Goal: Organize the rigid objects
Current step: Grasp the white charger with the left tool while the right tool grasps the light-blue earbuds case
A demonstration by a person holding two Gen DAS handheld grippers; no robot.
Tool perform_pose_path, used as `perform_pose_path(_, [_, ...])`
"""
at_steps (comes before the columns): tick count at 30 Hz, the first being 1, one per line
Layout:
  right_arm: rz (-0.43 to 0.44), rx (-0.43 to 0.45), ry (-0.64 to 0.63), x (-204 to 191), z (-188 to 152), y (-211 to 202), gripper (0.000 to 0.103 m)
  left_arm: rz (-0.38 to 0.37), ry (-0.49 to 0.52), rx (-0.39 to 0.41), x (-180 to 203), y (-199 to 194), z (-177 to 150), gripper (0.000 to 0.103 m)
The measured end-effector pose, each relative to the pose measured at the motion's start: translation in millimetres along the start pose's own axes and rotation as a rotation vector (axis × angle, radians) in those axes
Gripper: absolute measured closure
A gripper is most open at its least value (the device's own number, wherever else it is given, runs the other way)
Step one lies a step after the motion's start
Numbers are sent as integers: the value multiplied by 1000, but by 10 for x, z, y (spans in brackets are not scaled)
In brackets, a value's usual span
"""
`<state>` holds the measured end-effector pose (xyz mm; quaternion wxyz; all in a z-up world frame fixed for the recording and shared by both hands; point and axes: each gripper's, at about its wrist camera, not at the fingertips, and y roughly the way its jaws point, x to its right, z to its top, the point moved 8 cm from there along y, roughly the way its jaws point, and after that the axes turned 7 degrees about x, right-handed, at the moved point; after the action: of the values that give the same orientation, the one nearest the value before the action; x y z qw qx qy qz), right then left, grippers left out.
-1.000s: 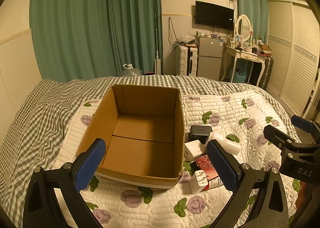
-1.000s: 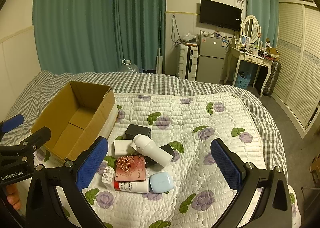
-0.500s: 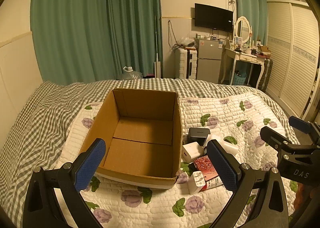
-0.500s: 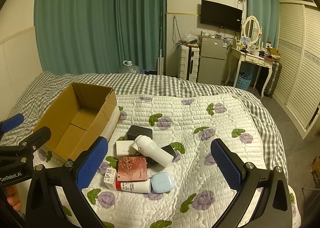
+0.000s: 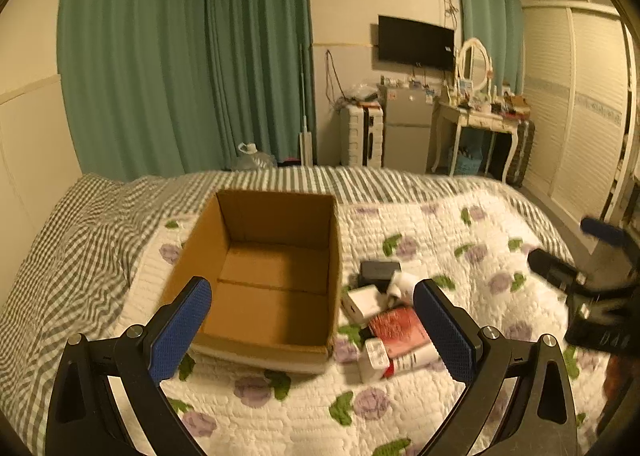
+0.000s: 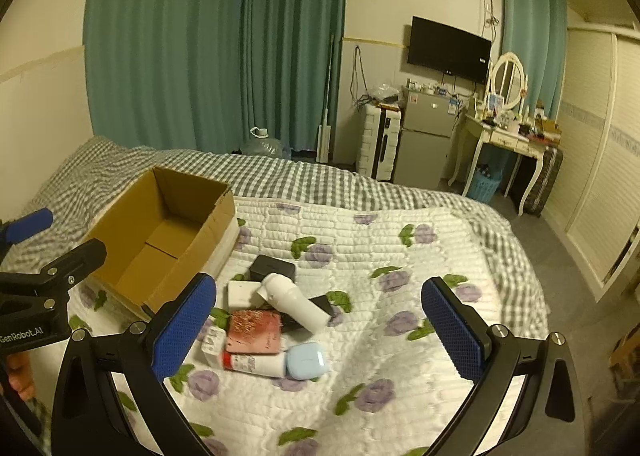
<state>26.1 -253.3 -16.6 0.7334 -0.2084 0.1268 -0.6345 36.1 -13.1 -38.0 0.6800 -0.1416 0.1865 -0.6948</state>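
Both jaws spread | right gripper point(image 6: 318, 322) above pile; cardboard box point(image 6: 160, 232) at 10 o'clock | risk: white bottle point(image 6: 294, 302) may roll when nudged

Warm, dim yellowish indoor light filled both views. The left wrist view was smeared by motion blur, worst at its right edge. The right wrist view was sharper. Fisheye distortion bent the walls, and dark vignetting ringed each frame.
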Motion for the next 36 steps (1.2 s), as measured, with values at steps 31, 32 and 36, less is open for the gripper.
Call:
perform_pose_path(31, [172,-454,-188,-94,-1222,1284,16,-75,-31,-329,627,1114,-1533,58])
perform_pose_path(32, [174,-467,-189,-99,-1255,1297,17,-78,-33,-329,624,1137,-1530,58])
perform_pose_path(36, [176,-508,-203,-128,-1355,1350,21,-77,-33,-310,641,1189,-1484,59])
